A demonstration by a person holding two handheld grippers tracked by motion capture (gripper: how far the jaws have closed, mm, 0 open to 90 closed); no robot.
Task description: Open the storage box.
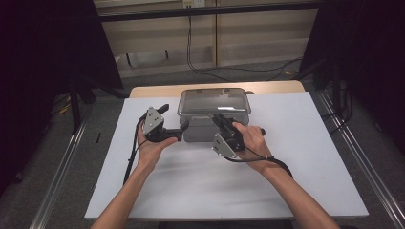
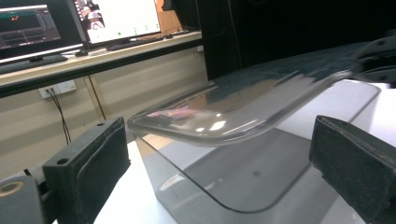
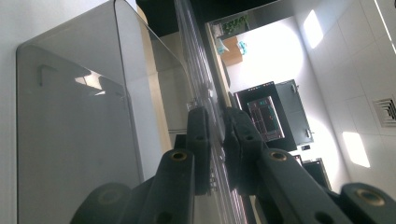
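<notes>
Gripping lid (image 3: 212, 100) edge, right gripper (image 3: 216, 154); box (image 2: 243, 182) between left gripper (image 2: 219, 163) fingers.

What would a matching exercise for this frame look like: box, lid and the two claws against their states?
Things:
1. left claw
2. right claw
3. lid
4. clear box

States:
A. shut on the lid's near edge
B. open, at the box's left corner
C. standing on the white table
D. smoky, see-through, lying over the box

Pairs: 1-B, 2-A, 3-D, 4-C
</notes>
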